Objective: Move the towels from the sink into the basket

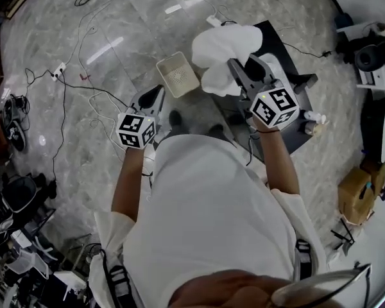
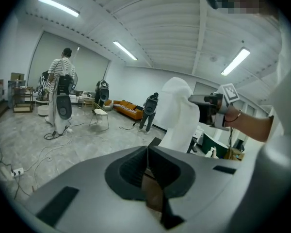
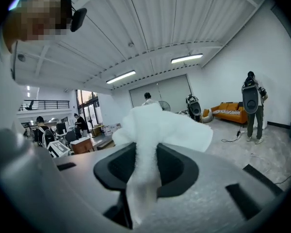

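Dangling towel (image 1: 226, 46), long axis vertical

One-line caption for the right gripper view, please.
Right gripper shut on a white towel, held up in a large room with an orange sofa behind.

Notebook entry: I am reading this as a large open-plan research lab, not a home. Cables (image 1: 63, 108) and a power strip (image 1: 58, 71) are lying across the polished marble floor (image 1: 115, 18). Strip lights (image 2: 58, 6) are running along a ribbed white ceiling (image 3: 150, 28). Other people (image 3: 252, 106) carrying bulky gear are standing near an orange sofa (image 3: 231, 111). Desks (image 3: 80, 143) with equipment are lining the far side.
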{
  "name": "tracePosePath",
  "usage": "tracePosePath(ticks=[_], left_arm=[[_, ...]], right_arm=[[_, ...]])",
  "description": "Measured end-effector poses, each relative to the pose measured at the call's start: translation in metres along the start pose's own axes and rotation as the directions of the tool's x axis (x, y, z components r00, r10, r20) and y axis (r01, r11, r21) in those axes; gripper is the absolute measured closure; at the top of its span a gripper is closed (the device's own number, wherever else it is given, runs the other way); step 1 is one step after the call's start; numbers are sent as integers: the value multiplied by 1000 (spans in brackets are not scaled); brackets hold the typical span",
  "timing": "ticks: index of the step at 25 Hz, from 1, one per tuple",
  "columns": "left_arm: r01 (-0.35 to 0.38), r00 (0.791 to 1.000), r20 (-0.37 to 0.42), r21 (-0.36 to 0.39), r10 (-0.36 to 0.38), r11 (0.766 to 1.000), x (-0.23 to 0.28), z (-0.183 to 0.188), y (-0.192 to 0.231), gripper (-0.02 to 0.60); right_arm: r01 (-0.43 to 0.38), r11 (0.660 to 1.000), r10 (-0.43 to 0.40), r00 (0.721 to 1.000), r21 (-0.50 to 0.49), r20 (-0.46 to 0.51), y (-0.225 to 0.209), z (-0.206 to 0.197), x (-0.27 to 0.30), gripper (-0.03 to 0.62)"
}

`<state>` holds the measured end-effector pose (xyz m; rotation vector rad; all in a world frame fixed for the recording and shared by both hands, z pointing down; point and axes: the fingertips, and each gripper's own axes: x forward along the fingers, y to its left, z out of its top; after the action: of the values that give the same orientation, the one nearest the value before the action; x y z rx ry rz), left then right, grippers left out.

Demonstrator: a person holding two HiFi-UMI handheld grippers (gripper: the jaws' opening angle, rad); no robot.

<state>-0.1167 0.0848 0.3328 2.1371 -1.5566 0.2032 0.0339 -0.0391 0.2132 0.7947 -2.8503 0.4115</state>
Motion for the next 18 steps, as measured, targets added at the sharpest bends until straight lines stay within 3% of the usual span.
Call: tracePosePath(ticks=[8,18], left_arm=[[-21,998,-58,-55,17,998,13,-36,61,571],[-3,991,-135,-111,-12,994,58,-107,115,571]], right_arm=[[-68,997,70,989,25,-130,14,-86,97,475],[-12,997,32,960,75,-277,-25,-244,196,474]])
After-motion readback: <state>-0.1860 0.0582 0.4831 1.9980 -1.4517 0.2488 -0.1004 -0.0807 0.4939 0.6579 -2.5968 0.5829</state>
